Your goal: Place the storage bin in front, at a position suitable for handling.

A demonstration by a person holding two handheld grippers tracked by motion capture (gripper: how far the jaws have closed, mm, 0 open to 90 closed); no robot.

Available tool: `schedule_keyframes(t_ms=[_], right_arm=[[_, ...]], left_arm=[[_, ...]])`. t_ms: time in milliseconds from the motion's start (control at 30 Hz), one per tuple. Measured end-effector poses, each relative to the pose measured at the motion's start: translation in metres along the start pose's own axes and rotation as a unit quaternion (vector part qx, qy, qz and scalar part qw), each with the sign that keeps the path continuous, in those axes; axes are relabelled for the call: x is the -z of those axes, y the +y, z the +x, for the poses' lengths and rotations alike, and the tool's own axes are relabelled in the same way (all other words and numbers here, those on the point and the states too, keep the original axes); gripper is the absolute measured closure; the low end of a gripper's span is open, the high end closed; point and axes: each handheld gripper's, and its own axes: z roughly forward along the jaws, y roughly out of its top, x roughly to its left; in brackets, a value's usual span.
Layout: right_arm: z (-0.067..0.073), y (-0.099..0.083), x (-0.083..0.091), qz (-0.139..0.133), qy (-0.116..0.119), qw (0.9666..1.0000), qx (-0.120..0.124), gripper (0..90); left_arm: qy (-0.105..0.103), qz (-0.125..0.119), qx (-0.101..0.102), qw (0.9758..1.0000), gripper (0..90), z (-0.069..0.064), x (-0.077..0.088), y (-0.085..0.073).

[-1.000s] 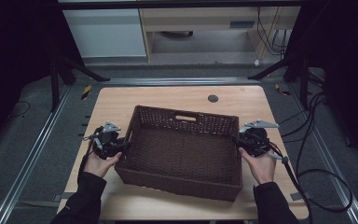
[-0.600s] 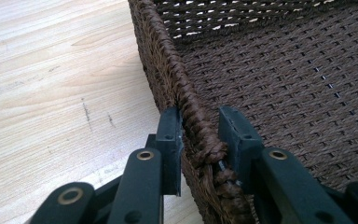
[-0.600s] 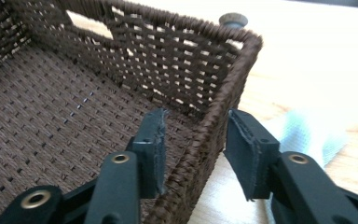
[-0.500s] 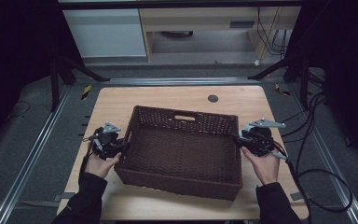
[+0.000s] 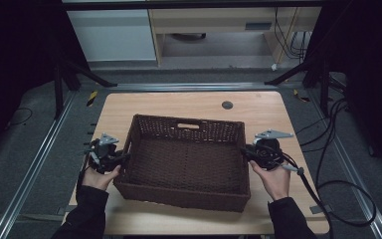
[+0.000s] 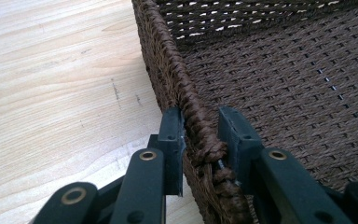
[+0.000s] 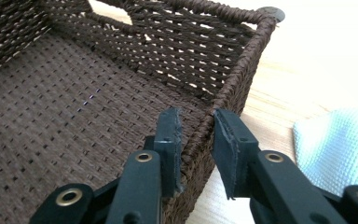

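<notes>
Basket, mid-counter, straddled at its left rim by the left tool and at its right rim by the right tool, jaws just closed onto the weave; next, probably an even two-sided lift.

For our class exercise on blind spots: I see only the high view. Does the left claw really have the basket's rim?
Observer: Yes. In the left gripper view, the left claw has just been closing and presses the braided rim of the basket, with one jaw outside the wall and one inside.
Operator: And the right one?
Observer: The right claw has just been closing too. The right gripper view shows the rim pinched between its jaws.
</notes>
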Motion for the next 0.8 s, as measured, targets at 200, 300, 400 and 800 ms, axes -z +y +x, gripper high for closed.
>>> schedule_keyframes(t_ms=[200, 300, 400, 800], right_arm=[[0.004, 0.011, -0.010, 0.001, -0.029, 0.9993, 0.022, 75.2], [0.000, 0.014, -0.009, -0.002, -0.018, 0.9996, 0.019, 73.5], [-0.012, 0.020, 0.010, -0.041, -0.002, 0.9991, 0.008, 64.5], [-0.068, -0.006, 0.010, -0.025, -0.085, 0.9960, -0.009, 50.2]], left_arm=[[0.015, 0.006, -0.002, 0.9999, 70.1, -0.002, 0.000, 0.001], [0.012, 0.006, 0.005, 0.9999, 70.3, -0.001, 0.000, 0.000], [0.008, 0.004, 0.010, 0.9999, 70.2, 0.001, 0.000, 0.000], [0.006, 0.006, 0.012, 0.9999, 69.9, 0.001, -0.001, 0.000]])
